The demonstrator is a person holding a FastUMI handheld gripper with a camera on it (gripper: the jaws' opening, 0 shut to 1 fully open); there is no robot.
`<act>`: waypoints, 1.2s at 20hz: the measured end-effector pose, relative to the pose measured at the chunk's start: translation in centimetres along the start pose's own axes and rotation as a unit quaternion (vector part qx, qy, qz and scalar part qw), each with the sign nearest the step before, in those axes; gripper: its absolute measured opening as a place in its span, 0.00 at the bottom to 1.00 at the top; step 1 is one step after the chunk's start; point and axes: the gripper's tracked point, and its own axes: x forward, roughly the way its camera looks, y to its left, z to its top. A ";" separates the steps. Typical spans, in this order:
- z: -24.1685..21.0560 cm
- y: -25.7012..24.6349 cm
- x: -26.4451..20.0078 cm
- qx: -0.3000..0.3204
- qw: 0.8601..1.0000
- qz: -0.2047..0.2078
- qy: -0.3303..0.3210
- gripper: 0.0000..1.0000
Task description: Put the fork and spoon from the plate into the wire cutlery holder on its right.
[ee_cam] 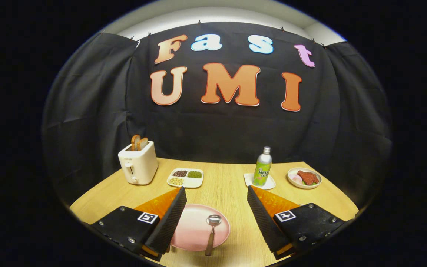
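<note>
The hand-held gripper [216,193] hovers with fingers wide apart and empty above the pink plate [193,226], where a spoon [212,229] lies between them

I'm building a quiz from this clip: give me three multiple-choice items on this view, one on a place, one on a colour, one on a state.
1. Where does the spoon lie?
A. on the pink plate, between the fingers
B. beside the toaster
C. in the divided dish

2. What colour is the toaster?
A. red
B. white
C. black

3. How does the gripper stand?
A. shut on the spoon
B. shut on the bottle
C. open, holding nothing

Answers:
1 A: the spoon's bowl rests on the plate, its handle running off the near rim.
2 B: its body is white, with toast sticking up from the slots.
3 C: the fingers stand wide apart on either side of the plate.
</note>
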 end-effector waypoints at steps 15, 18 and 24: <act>-12.4 1.8 3.1 -0.033 0.989 0.002 0.141 0.64; -13.8 1.9 3.2 -0.027 0.987 -0.001 0.161 0.53; -15.7 1.2 3.6 -0.031 0.982 -0.018 0.188 0.41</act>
